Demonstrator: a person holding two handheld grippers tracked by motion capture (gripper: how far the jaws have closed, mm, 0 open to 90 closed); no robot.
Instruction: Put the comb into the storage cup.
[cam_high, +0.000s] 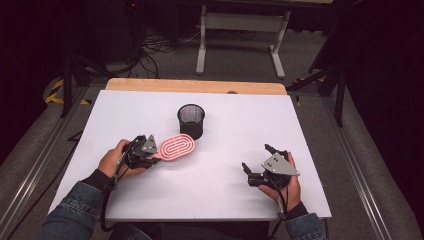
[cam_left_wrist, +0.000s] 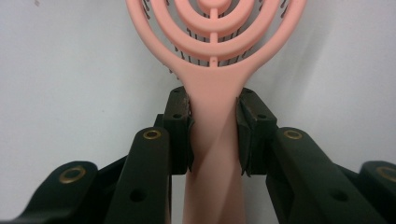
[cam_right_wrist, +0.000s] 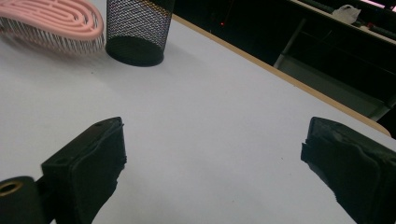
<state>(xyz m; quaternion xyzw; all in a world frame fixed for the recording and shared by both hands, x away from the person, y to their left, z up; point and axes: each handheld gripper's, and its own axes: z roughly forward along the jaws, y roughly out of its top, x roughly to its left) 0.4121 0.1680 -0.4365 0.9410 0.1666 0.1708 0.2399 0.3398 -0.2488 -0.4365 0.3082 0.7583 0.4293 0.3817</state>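
1. The left gripper (cam_left_wrist: 214, 135) pinches the handle of the pink hairbrush (cam_left_wrist: 215, 51) — jaws pressed against both sides.
2. The brush head lies just beside the black mesh cup (cam_high: 191, 120) on the white table (cam_high: 225, 195).
3. The right gripper (cam_right_wrist: 212, 154) — jaws spread wide, holding nothing — hovers well apart.

A white desk (cam_high: 225, 200) fills the middle of the high view, with a pale wooden strip (cam_high: 195, 86) showing along its far edge. Beyond it lies grey floor (cam_high: 240, 65), where a white metal frame (cam_high: 201, 45) stands on two legs joined by a crossbar. Black cables (cam_high: 155, 47) tangle on the floor left of that frame. Yellow-and-black tape (cam_high: 55, 90) marks the floor near the desk's far left corner. Metal rails (cam_high: 360, 170) run along the floor on both sides of the desk, and dark stand legs (cam_high: 325, 80) rise at the right.
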